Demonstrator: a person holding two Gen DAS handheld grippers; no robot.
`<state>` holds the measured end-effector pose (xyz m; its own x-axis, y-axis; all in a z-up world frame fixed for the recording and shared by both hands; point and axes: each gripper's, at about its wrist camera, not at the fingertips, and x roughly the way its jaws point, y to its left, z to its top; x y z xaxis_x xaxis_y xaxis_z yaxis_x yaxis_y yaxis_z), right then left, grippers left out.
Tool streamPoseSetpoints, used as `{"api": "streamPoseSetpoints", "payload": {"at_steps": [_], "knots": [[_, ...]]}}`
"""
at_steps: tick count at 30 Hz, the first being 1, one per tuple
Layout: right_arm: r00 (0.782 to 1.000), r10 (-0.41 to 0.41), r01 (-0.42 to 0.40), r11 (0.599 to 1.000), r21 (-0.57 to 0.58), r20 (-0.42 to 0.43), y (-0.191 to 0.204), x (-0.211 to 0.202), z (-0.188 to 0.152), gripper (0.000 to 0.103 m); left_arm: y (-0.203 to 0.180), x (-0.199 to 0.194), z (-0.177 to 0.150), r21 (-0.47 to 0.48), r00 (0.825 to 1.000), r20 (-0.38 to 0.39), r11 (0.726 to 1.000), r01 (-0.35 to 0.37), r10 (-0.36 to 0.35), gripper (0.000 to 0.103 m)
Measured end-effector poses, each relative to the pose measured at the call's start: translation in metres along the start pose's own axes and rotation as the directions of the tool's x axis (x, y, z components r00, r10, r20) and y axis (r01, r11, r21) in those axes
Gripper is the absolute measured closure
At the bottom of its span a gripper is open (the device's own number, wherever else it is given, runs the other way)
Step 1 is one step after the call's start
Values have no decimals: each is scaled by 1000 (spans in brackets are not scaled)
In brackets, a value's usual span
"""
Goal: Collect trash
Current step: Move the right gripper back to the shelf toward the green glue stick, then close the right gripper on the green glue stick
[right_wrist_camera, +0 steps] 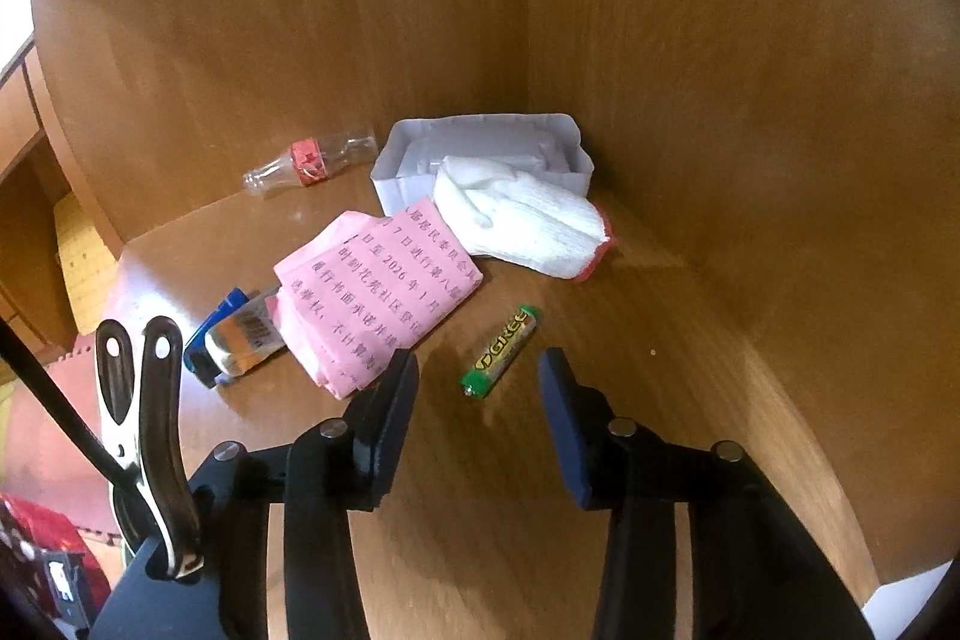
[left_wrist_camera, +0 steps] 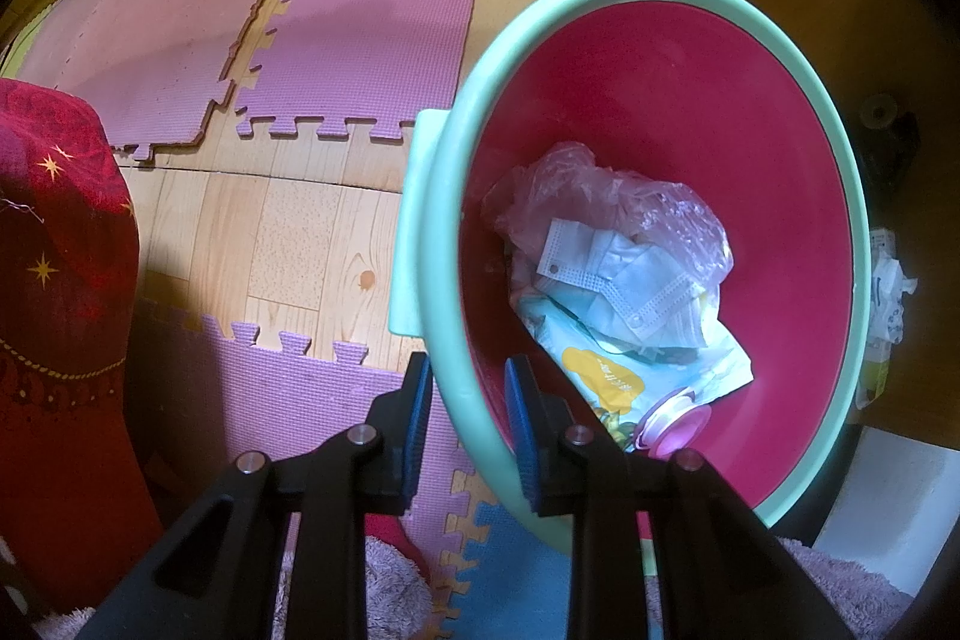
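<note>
**Green battery lies between spread jaws on the wooden shelf**

Green and yellow, one battery [right_wrist_camera: 500, 353] lies flat on the wooden shelf [right_wrist_camera: 492, 490], long axis on a diagonal: its capped end points down-left toward the camera, its far end up-right toward the corner. The right gripper [right_wrist_camera: 478, 382] hangs over it, fingers apart, nothing clasped; the battery sits just ahead of the gap, touching neither pad.

Count the rest of the shelf: one folded pink leaflet [right_wrist_camera: 378, 298] just left of the battery, printed side up; one blue packet [right_wrist_camera: 237, 337] tucked at the leaflet's left edge; one white glove [right_wrist_camera: 522, 220] with a red cuff, lying across the front wall of one white tray [right_wrist_camera: 393, 187] in the corner; one clear empty bottle [right_wrist_camera: 312, 163] with a red label on its side against the back panel, neck pointing left. One metal clip [right_wrist_camera: 144, 436] stands on the gripper's left side.

Over to the left wrist view: the left gripper [left_wrist_camera: 468, 388] is clamped on the mint rim of the pink basin [left_wrist_camera: 660, 112], one pad outside, one inside. Down in the basin sit one crumpled clear plastic bag [left_wrist_camera: 600, 196], one white face mask [left_wrist_camera: 630, 286], one printed wrapper [left_wrist_camera: 612, 376] and one pink round lid [left_wrist_camera: 675, 424]. Below, purple foam mats [left_wrist_camera: 372, 34] cover part of the wood-look floor [left_wrist_camera: 300, 244].
</note>
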<state>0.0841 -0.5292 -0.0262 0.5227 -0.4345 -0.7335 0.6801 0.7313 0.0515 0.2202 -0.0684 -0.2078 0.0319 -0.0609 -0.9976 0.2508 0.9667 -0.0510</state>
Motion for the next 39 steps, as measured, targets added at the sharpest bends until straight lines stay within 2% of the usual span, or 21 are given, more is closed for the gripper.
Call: {"api": "streamPoseSetpoints", "payload": {"at_steps": [13,25,39], "knots": [[1000,-19,19,1000,19,-15,-5,12,8,65,0,0,0,1,1000,0,1000,-1,1,77],[999,-50,50,998,-24,-3,-7,10,3,92,0,0,1,0,1000,-1,1000,1,-1,77],[998,-11,11,1000,-5,61,-10,-1,-6,92,-2,1,0,-2,1000,-2,1000,4,-4,77]]}}
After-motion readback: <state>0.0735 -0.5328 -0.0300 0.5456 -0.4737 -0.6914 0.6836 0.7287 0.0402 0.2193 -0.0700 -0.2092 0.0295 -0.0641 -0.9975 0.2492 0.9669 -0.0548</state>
